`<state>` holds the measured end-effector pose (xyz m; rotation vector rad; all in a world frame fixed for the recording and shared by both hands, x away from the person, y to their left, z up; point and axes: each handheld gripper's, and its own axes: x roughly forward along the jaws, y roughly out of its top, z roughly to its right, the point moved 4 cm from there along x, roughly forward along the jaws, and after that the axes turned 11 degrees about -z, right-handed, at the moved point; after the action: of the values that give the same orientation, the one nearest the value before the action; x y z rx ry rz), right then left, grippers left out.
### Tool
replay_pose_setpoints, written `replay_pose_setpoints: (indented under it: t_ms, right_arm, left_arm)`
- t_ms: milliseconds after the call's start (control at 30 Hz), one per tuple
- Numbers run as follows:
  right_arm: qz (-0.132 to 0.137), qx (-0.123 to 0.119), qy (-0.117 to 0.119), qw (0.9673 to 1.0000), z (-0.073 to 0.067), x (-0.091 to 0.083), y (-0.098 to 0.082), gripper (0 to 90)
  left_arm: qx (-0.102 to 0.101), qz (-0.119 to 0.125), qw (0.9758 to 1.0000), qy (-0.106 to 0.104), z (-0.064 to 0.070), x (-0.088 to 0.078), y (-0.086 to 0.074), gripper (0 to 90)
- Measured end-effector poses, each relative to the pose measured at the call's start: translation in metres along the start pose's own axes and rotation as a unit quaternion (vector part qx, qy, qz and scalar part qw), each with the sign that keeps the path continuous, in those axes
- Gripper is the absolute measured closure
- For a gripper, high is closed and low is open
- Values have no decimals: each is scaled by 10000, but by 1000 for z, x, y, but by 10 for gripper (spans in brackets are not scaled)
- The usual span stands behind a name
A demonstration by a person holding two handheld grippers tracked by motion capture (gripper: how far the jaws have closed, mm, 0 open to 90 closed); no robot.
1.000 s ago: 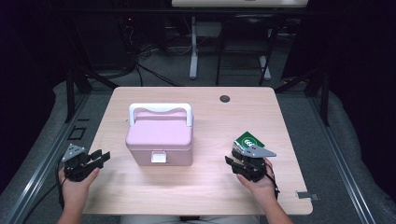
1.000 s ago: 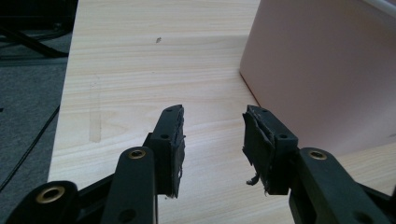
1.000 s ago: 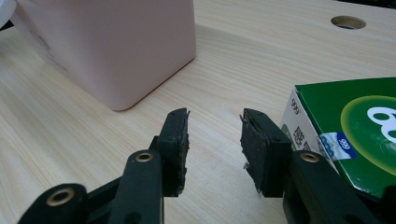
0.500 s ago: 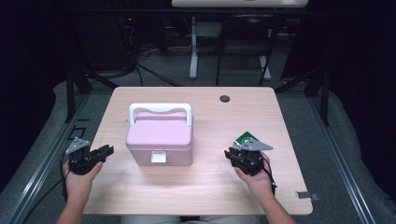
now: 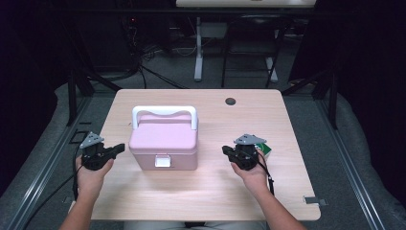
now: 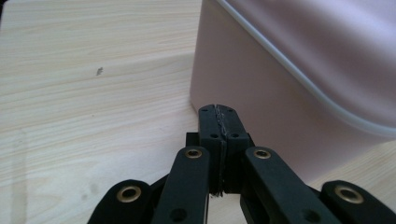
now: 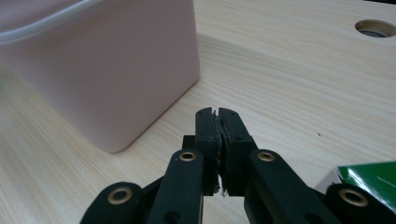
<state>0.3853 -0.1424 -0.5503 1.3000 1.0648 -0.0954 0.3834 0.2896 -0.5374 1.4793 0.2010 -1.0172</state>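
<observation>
A pink lidded box (image 5: 163,141) with a white handle (image 5: 164,112) stands in the middle of the wooden table (image 5: 210,191). My left gripper (image 5: 118,149) sits just left of the box, its tips a short way from the box's side wall (image 6: 261,98). Its jaws have just been closing and now meet with nothing between them (image 6: 218,116). My right gripper (image 5: 226,151) is to the right of the box (image 7: 98,79), pointing toward it. Its jaws have also just been closing and are pressed together, empty (image 7: 217,120). A green and white packet (image 5: 265,149) lies under the right hand.
A round cable hole (image 5: 231,101) is set in the table's far side. The green packet's corner (image 7: 369,179) lies just right of the right gripper. Black frame rails and a grey floor surround the table. A small metal clip (image 5: 316,200) sits at the table's near right edge.
Both grippers have slid inward toward the pink box and their jaws have closed from partly open to shut. The right hand now covers most of the green packet.
</observation>
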Motion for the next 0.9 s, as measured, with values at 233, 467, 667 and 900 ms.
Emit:
replay_pose_setpoints:
  t_ms: [233,467,667,900]
  right_arm:
    - [-5,-55,66,10000,-5,8,5,899]
    - [-4,-204,159,9997,-17,20,13,900]
    - [-21,-297,225,9993,-24,30,17,900]
    - [-33,-331,296,9990,-29,38,21,900]
  left_arm:
    - [125,-50,9998,-125,8,6,2,900]
    - [267,-43,9994,-236,18,11,6,900]
    - [266,-50,9994,-205,18,11,7,900]
    - [254,-34,9995,-181,19,11,6,900]
